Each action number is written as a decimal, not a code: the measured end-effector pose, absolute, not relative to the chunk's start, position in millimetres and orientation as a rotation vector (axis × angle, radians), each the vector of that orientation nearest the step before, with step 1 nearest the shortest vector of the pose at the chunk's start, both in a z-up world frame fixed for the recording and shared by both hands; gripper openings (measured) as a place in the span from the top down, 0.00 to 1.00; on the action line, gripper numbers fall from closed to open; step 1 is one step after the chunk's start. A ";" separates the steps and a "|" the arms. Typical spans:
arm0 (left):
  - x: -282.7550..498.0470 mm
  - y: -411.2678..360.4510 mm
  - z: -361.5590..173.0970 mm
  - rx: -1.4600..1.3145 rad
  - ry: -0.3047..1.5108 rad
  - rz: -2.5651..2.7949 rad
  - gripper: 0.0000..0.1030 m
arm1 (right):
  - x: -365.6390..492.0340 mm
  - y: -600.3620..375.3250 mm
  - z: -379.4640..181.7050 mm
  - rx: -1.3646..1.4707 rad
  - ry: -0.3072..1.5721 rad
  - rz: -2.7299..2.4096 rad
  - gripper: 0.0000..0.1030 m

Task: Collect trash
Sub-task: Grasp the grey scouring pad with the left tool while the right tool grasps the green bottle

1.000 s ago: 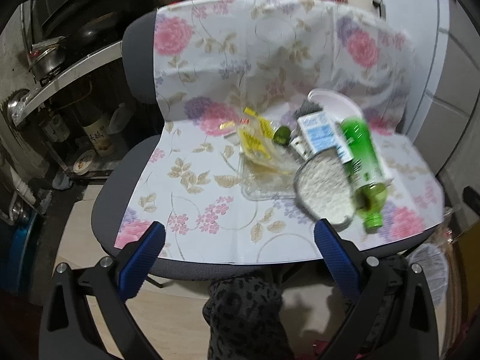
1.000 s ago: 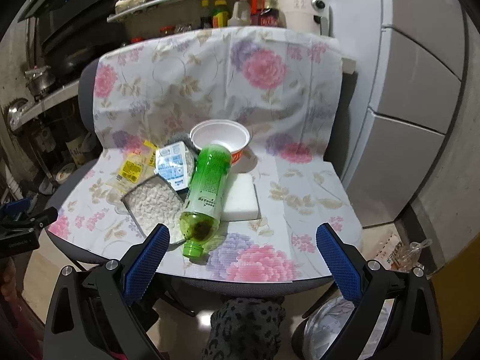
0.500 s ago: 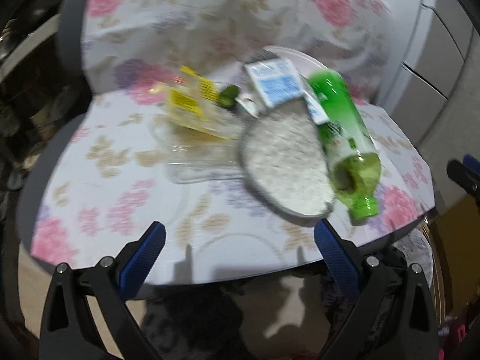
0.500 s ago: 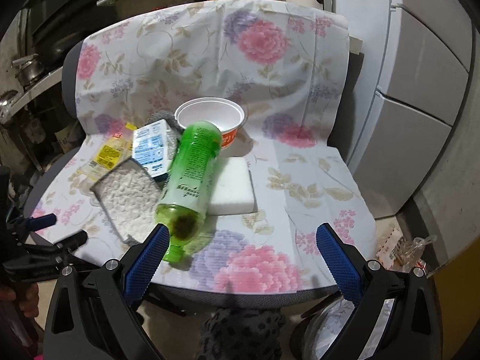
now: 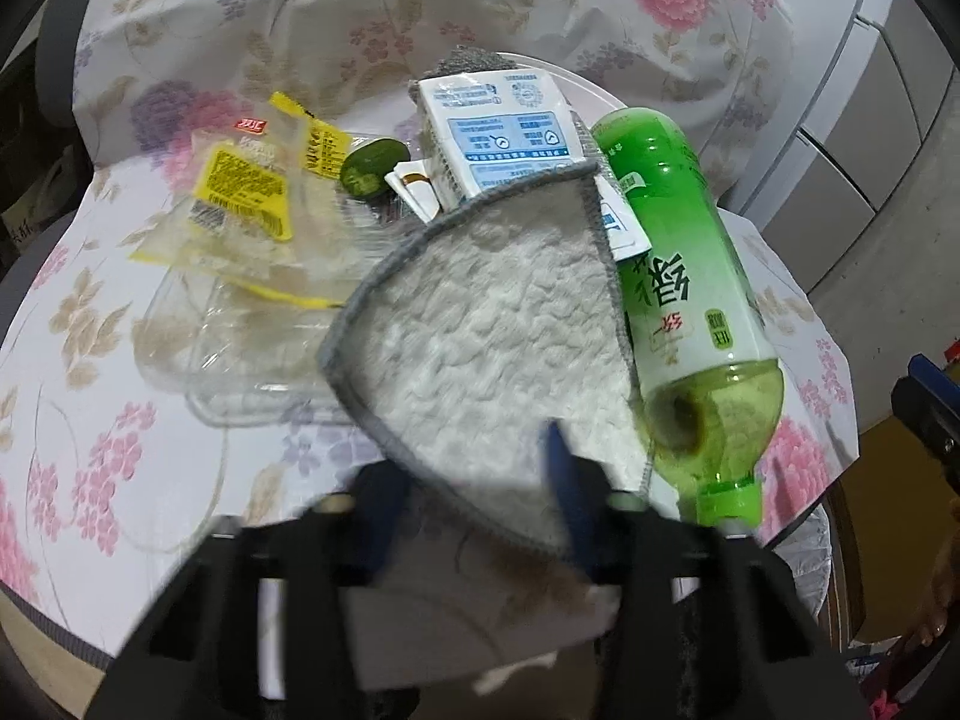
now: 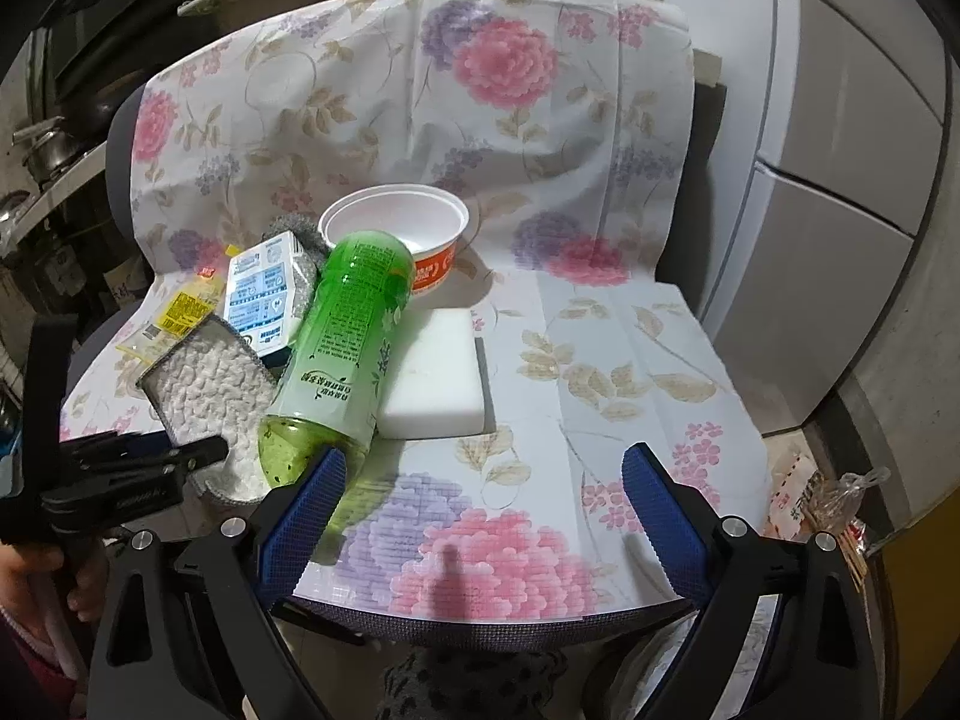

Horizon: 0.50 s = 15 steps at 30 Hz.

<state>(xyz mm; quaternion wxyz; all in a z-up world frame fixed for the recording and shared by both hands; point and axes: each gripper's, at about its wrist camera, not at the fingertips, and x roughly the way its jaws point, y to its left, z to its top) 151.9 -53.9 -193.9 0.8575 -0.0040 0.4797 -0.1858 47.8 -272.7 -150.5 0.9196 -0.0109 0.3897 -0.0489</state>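
In the left wrist view, a chair [image 5: 120, 312] draped in floral cloth fills the frame. At the left lies a clear wrapper [image 5: 240, 222] with yellow labels, over a clear plastic tray [image 5: 198, 360]. Just right of the wrapper sits a small green cap [image 5: 373, 169]. In the middle, a white rag [image 5: 492, 348] with grey edging spreads toward the bottom of the frame, its far edge overlapping a white and blue carton [image 5: 504, 132]. The left gripper [image 5: 474, 498] sits low in the frame, blurred; its jaws are closing, with the near edge of the rag between them, though whether the pads already press on it is unclear. To the right, a green bottle [image 5: 678, 276] lies on its side, neck toward the camera, touching the rag's edge.

In the right wrist view, the left gripper [image 6: 150, 462] reaches in from the lower left onto the rag [image 6: 210, 396]. The bottle [image 6: 342, 348] lies across a white sponge block [image 6: 438, 378], with a white cup [image 6: 396, 222] behind. The right gripper [image 6: 480, 510] hangs over the seat's front edge, jaws wide apart and just starting to close, nothing between them; its left finger is near the bottle's neck.
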 end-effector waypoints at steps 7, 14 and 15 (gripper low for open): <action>137.6 -33.5 -160.0 -0.019 0.893 -0.377 0.98 | 53.6 -258.5 -149.4 -0.065 0.778 -0.067 0.11; 119.2 10.0 -124.8 -0.057 0.783 -0.295 0.98 | 77.6 -225.2 -155.9 -0.064 0.762 0.028 0.44; 120.4 14.3 -121.9 -0.065 0.781 -0.291 0.98 | 84.5 -219.8 -158.1 -0.063 0.763 0.036 0.45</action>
